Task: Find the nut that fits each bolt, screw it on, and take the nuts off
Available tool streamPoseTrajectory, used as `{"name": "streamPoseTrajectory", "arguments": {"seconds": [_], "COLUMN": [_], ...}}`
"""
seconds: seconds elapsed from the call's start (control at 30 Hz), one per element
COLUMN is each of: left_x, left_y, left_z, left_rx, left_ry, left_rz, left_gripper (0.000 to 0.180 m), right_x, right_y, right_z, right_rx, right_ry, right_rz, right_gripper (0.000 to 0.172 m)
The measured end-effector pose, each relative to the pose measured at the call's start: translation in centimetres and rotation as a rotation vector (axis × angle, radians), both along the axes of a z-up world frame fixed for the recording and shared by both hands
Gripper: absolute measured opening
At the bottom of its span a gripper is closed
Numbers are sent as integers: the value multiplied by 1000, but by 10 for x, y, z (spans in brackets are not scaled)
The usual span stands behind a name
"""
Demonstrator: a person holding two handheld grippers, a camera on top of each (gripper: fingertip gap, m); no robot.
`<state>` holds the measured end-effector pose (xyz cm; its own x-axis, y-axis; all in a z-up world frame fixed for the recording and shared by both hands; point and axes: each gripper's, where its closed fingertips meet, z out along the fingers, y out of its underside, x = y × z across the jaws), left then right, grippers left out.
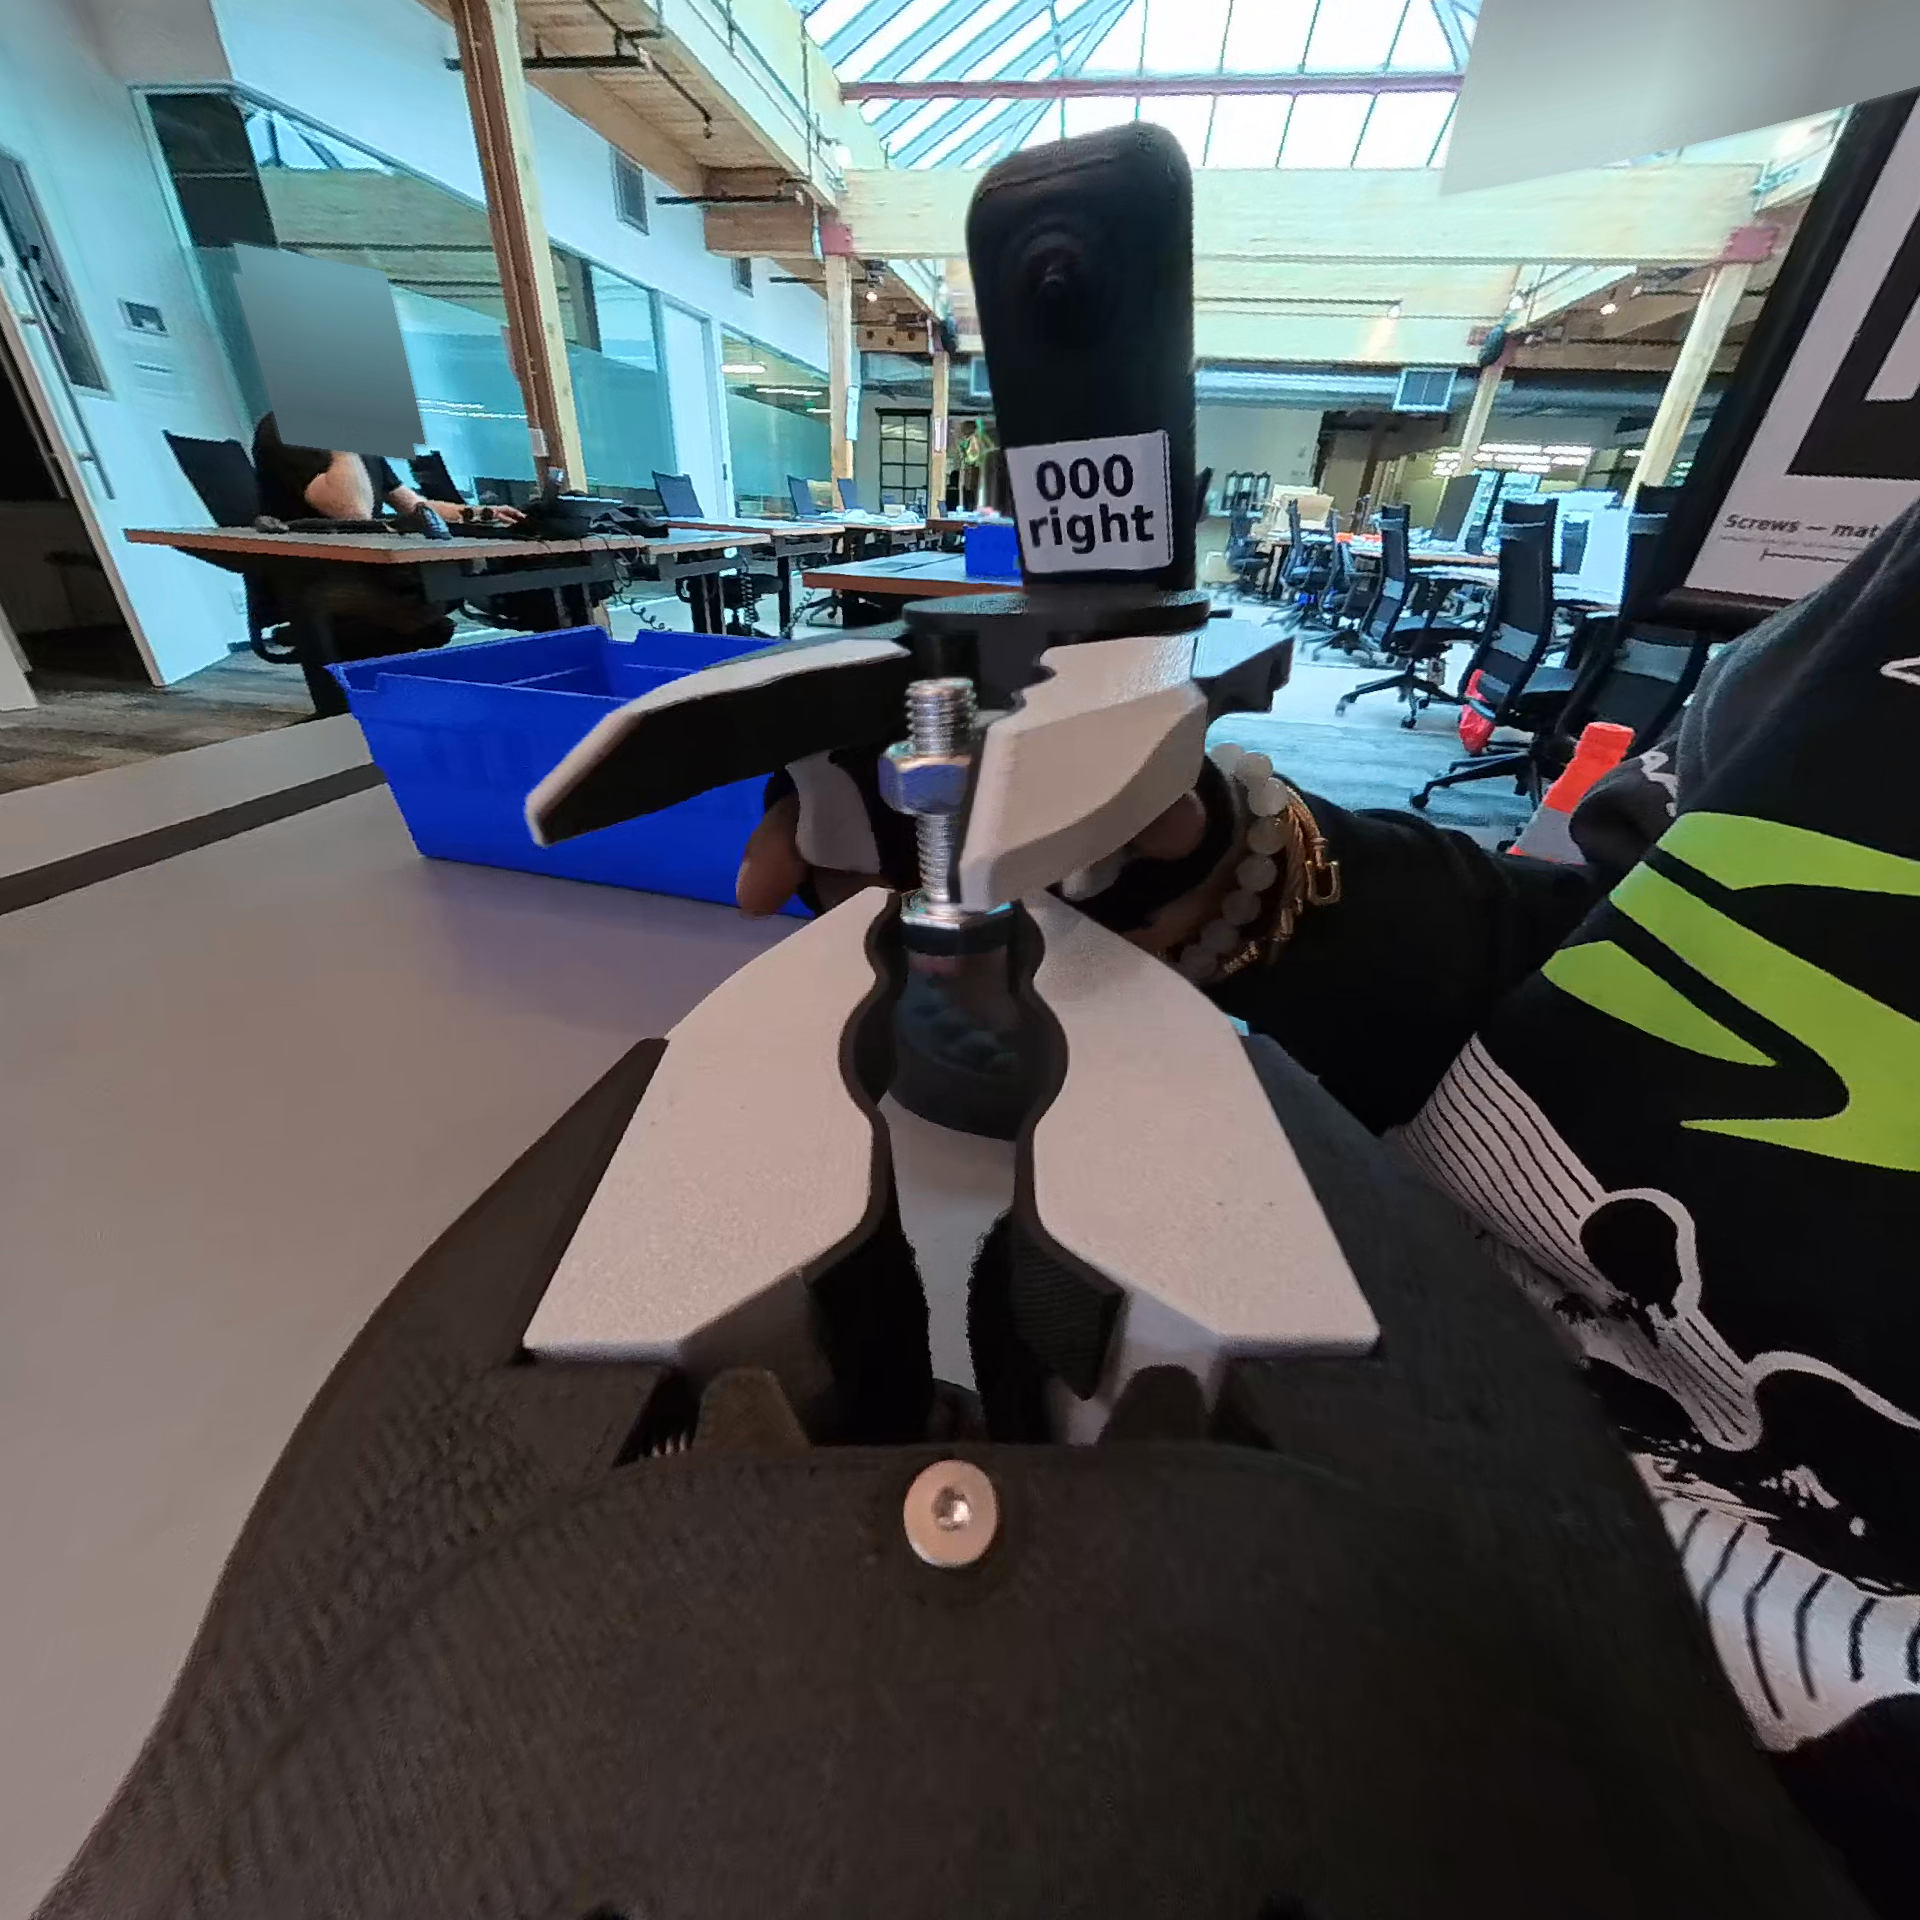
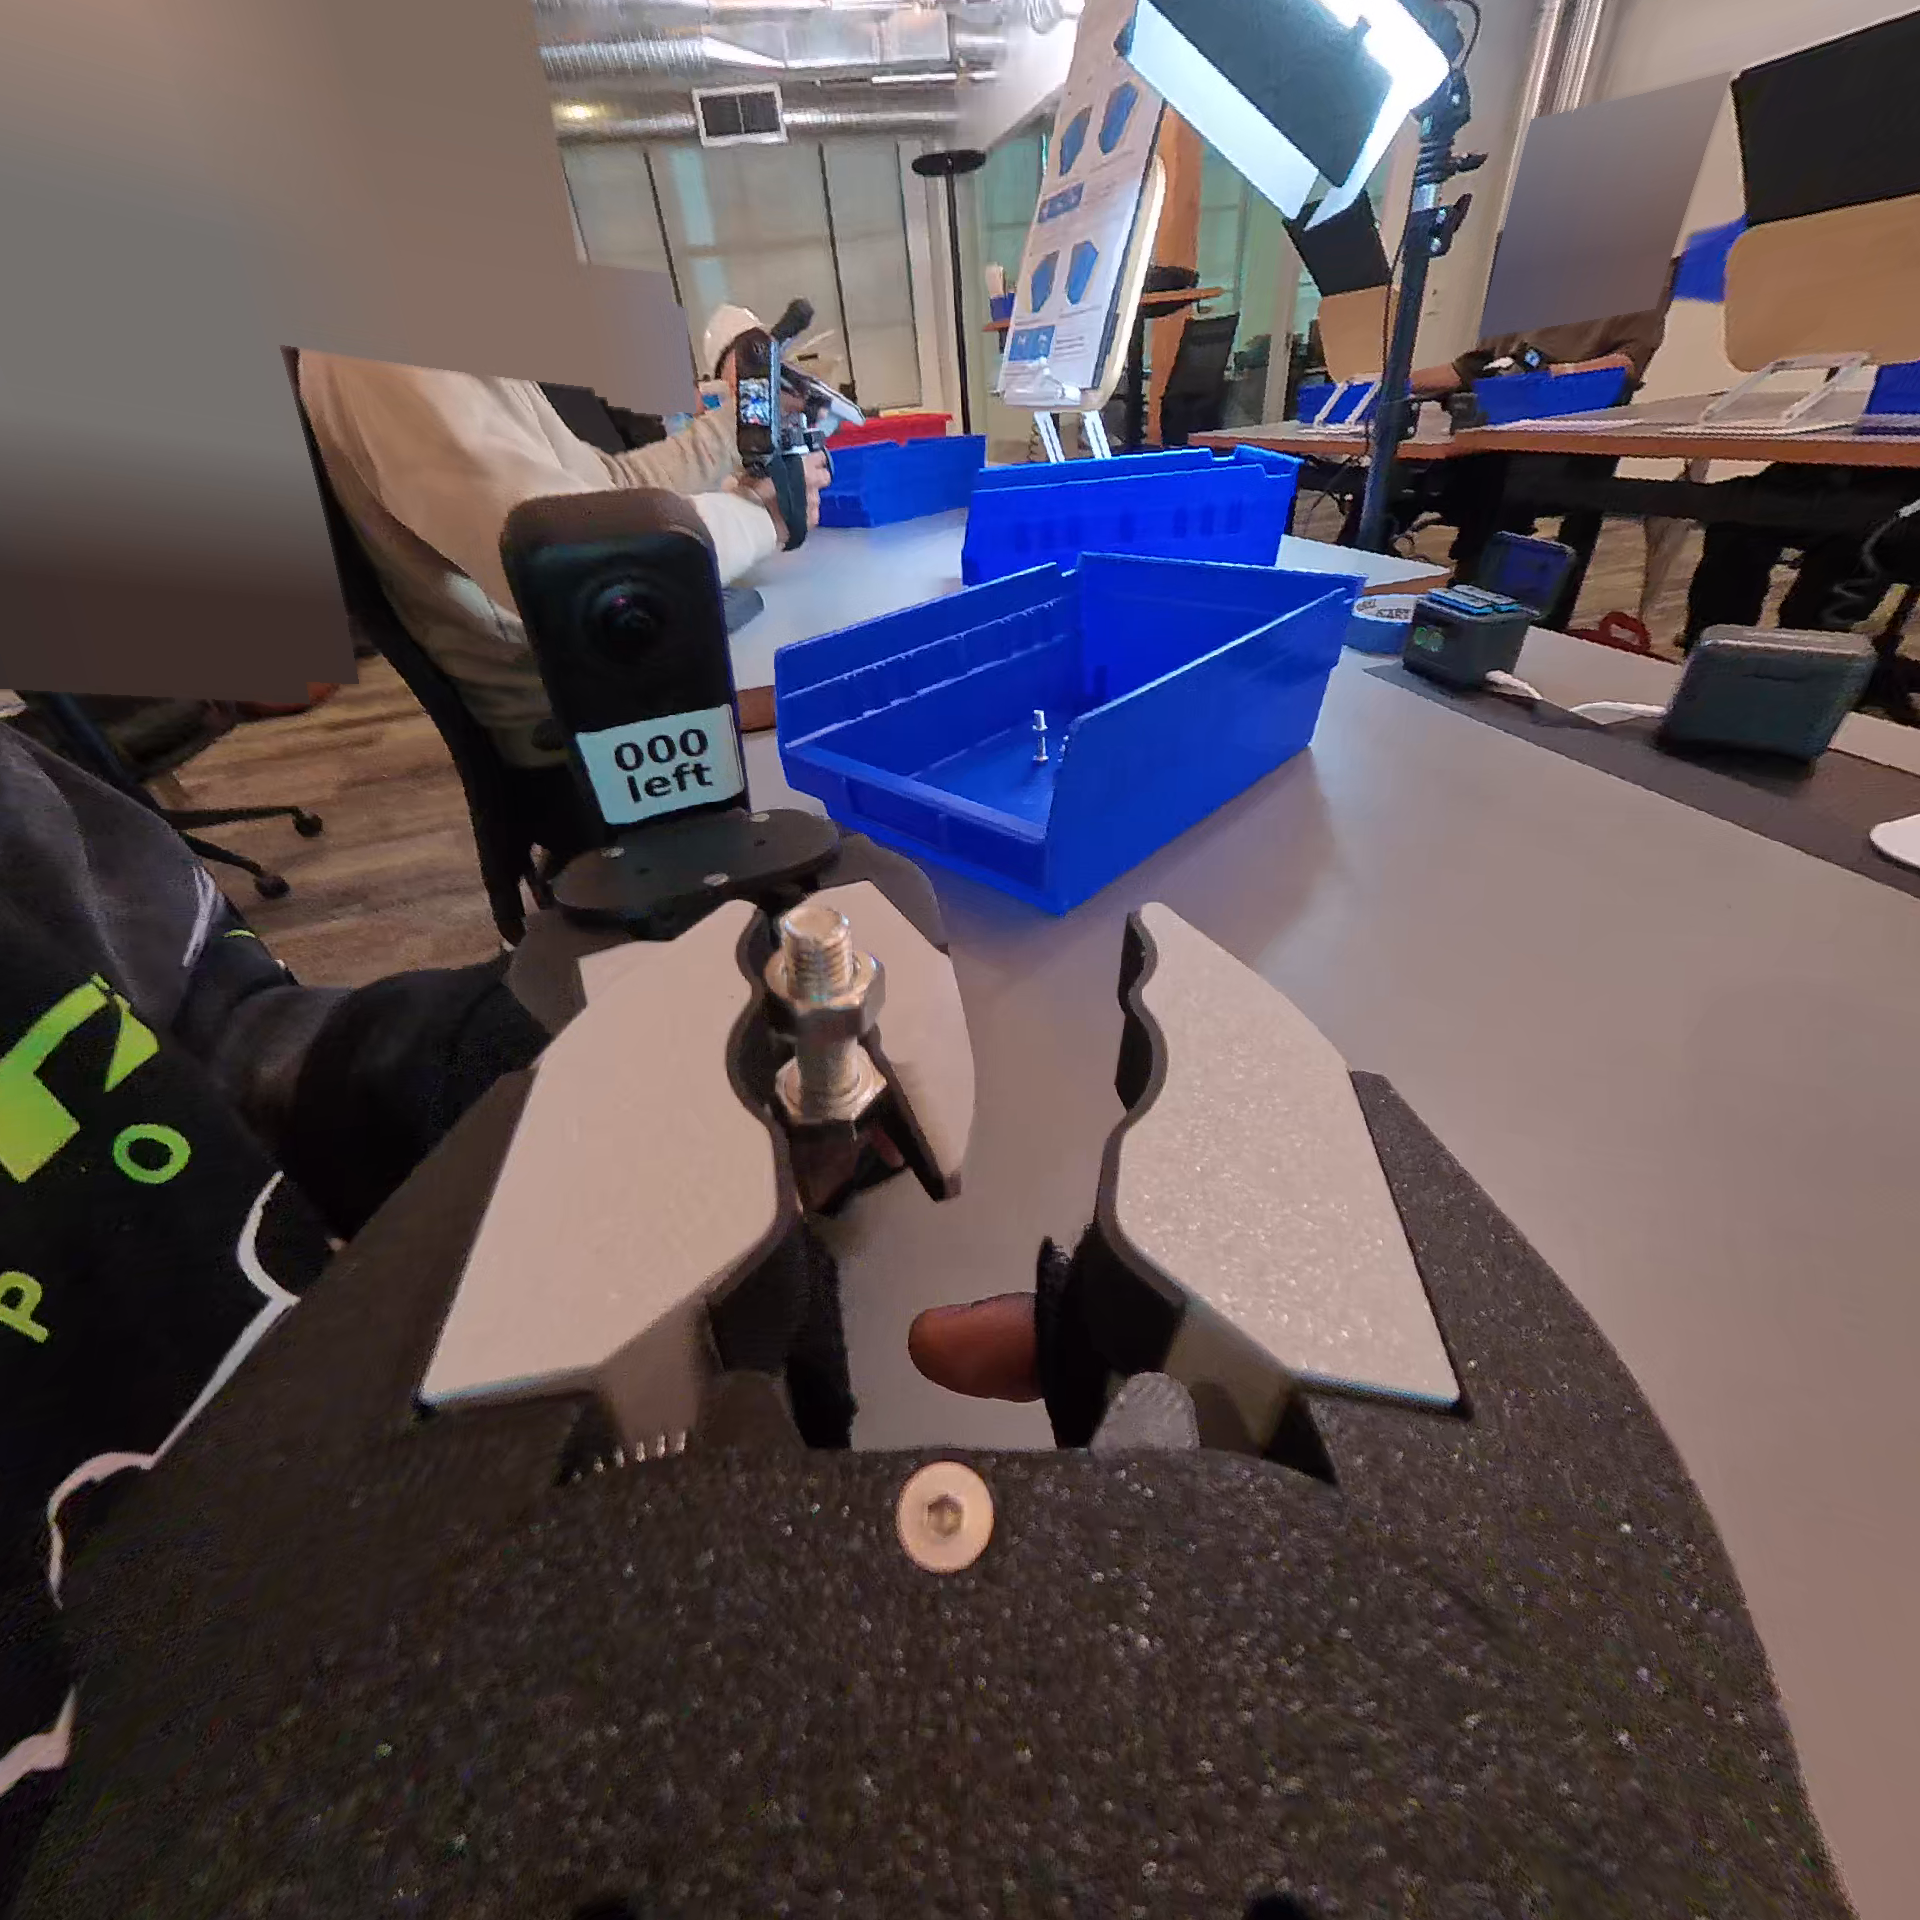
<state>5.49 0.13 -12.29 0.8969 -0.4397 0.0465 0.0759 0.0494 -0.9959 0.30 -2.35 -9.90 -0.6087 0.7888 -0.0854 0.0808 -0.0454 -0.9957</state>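
A: Why is the silver threaded steel bolt (image 1: 940,821) standing upright like that?

B: The left tool (image 1: 948,914) is clamped on its hexagonal head, low down between the white fingertips, so the thread points up and stays put. That leaves the shank free for the silver hexagonal nut (image 1: 928,781), which sits partway down the thread with a few turns of thread showing above it.

A: And the right tool (image 2: 1039,997)?

B: Its jaws stand wide apart, 1 finger on each side of the bolt. In the left wrist view its right-hand finger (image 1: 1081,769) lies just beside the nut; the other is well apart, out over the blue plastic bin (image 1: 499,758). I judge it has nothing in its grasp and is placed for a fresh bite to turn the nut.

A: Is that finger touching the nut?

B: Hard to say. They overlap in that view, and from the right wrist view the nut (image 2: 826,987) sits close against the left-hand finger (image 2: 644,1091), but contact is not plain.

A: What else is hidden?

B: The bolt head is mostly buried in the left tool's dark notch. Whether the nut is going on or coming off cannot be read. In the bin on the grey table (image 2: 1455,1039), a small bolt (image 2: 1041,736) stands upright, too tiny to make out further.
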Motion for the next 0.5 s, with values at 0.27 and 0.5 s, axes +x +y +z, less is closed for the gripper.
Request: {"name": "streamPoseTrajectory", "arguments": {"seconds": [0.27, 0.5], "left_x": [-3, -3], "left_y": [-5, -3], "left_z": [7, 3], "left_rx": [33, 13], "left_ry": [-50, -36], "left_rz": [-20, -10], "left_gripper": [18, 18], "right_x": [22, 31], "right_y": [27, 22], "right_z": [6, 12], "right_rx": [-54, -130], "right_ry": [52, 71], "right_rz": [-34, 21], "right_gripper": [31, 46]}}
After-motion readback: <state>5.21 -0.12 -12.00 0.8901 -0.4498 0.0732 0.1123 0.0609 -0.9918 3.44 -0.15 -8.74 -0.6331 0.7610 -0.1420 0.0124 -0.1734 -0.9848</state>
